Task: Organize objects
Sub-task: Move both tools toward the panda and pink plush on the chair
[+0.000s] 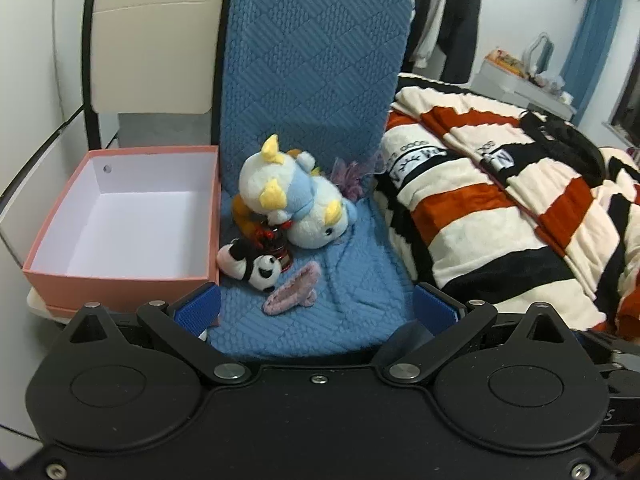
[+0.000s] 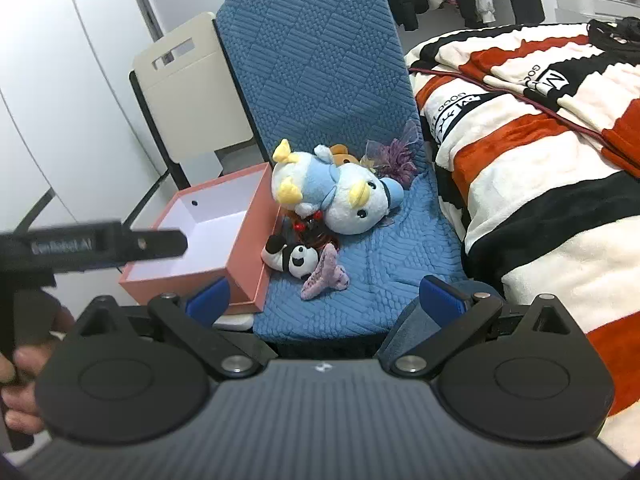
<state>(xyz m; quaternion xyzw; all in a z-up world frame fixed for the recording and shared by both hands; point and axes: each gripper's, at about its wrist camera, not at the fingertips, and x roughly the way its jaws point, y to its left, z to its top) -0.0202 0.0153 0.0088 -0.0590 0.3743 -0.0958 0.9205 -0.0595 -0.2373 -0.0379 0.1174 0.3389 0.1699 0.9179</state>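
Note:
A blue-and-white plush penguin (image 1: 296, 194) (image 2: 340, 194) lies on the blue cushioned chair seat (image 1: 360, 280) (image 2: 384, 280). In front of it lie a small panda plush (image 1: 250, 266) (image 2: 292, 260), a dark red shiny ornament (image 1: 272, 240) (image 2: 312, 230) and a pink fuzzy hair clip (image 1: 292, 290) (image 2: 326, 274). A purple tulle piece (image 1: 352, 174) (image 2: 394, 156) sits behind. An open pink box (image 1: 120, 216) (image 2: 208, 236), empty, stands left of the seat. My left gripper (image 1: 316, 312) is open, short of the clip. My right gripper (image 2: 324, 294) is open, short of the seat's front.
A striped red, black and cream blanket (image 1: 500, 200) (image 2: 540, 160) covers the bed at right. A beige chair back (image 1: 152, 40) (image 2: 188, 84) stands behind the box. The left gripper's body (image 2: 92, 246) crosses in front of the box in the right wrist view.

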